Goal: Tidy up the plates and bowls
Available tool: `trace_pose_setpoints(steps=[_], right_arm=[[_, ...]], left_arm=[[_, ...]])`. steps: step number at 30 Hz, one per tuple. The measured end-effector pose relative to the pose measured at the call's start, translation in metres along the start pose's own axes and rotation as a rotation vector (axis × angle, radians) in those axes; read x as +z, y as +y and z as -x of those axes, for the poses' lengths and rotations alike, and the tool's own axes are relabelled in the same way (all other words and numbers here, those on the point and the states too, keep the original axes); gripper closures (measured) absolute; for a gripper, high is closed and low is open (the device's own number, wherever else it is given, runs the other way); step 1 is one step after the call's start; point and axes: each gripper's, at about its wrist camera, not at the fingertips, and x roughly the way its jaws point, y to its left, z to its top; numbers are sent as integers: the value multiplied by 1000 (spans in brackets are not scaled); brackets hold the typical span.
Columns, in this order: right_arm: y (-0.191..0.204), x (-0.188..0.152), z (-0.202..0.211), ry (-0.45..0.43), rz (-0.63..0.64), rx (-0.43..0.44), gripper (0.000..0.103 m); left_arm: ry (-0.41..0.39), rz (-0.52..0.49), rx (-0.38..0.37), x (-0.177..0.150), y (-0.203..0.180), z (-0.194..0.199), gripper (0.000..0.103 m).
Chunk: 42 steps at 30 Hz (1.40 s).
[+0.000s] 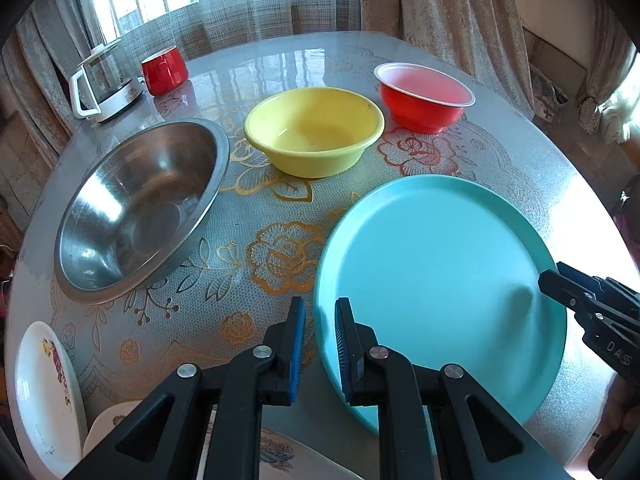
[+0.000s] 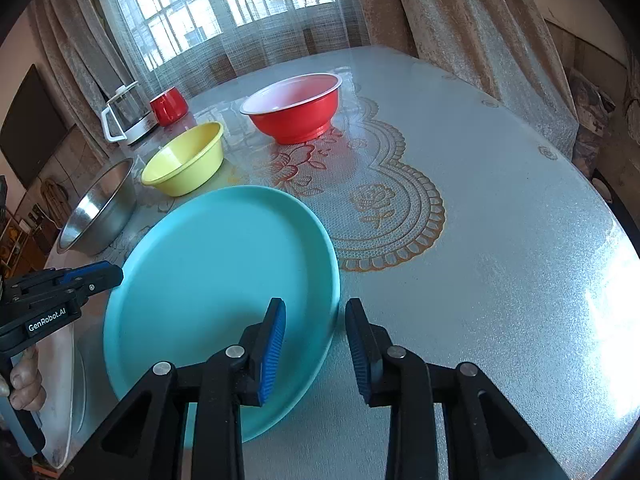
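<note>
A turquoise plate (image 1: 436, 292) lies on the table near me; it also shows in the right wrist view (image 2: 216, 288). My left gripper (image 1: 320, 312) is open, its fingers on either side of the plate's left rim. My right gripper (image 2: 316, 316) is open, its fingers on either side of the plate's right rim. Behind stand a steel bowl (image 1: 136, 208), a yellow bowl (image 1: 316, 132) and a red bowl (image 1: 424, 96). The same bowls show in the right wrist view: steel (image 2: 100, 212), yellow (image 2: 184, 160), red (image 2: 296, 108).
A white flowered plate (image 1: 44, 392) and more white dishes (image 1: 280, 452) lie at the near left edge. A glass kettle (image 1: 104, 80) and a red mug (image 1: 164, 70) stand at the back left. The table (image 2: 500, 240) has a patterned cover; curtains hang behind.
</note>
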Motion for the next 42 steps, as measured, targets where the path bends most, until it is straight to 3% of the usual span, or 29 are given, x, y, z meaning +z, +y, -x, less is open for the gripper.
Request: trace_pose_setpoints(steps=[7, 20, 34, 42], right_arm=[[0, 5, -4, -2, 2, 19, 90], [19, 4, -10, 2, 73, 11, 91], [27, -1, -9, 4, 87, -6, 89], [30, -3, -7, 5, 60, -15, 71]], left_arm=[[13, -2, 34, -2, 6, -7, 91], [2, 44, 39, -9, 20, -3, 91], [-40, 87, 51, -18, 27, 3, 91], [-62, 148, 45, -22, 40, 12, 89]])
